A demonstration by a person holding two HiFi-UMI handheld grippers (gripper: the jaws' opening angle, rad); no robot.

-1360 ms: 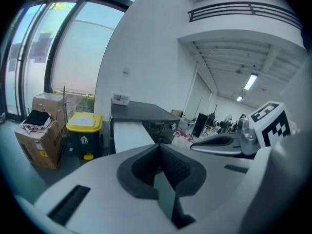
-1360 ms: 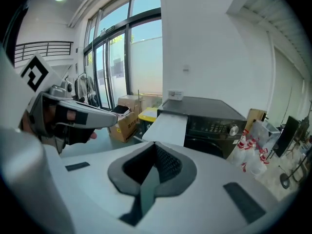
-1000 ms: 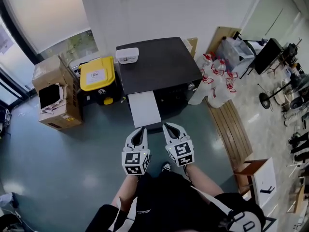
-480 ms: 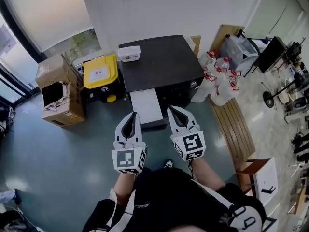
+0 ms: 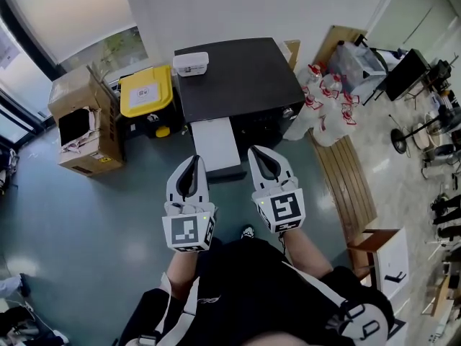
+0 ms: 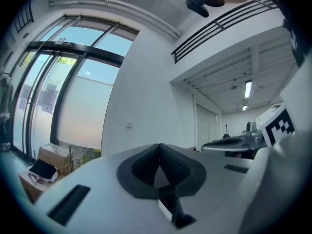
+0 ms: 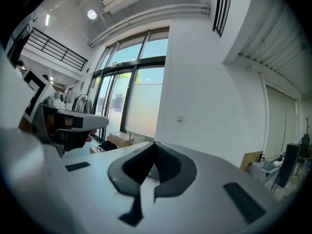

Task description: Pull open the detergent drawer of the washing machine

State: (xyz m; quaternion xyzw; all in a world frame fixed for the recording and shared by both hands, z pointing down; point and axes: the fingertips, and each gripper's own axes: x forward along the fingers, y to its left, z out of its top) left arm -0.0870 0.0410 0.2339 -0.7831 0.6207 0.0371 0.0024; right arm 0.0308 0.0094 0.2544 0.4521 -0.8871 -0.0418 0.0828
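In front of the black box-shaped washing machine [image 5: 241, 85], you had raised your left gripper [image 5: 194, 163] and right gripper [image 5: 261, 157], both with jaws pressed together on nothing. The white rectangular detergent drawer [image 5: 215, 146] jutted out beyond them, seemingly already pulled open, and neither gripper touched it.

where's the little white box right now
Head view, upper middle: the white box sits on the far left corner of the black washing machine, just right of the yellow-lidded bin.
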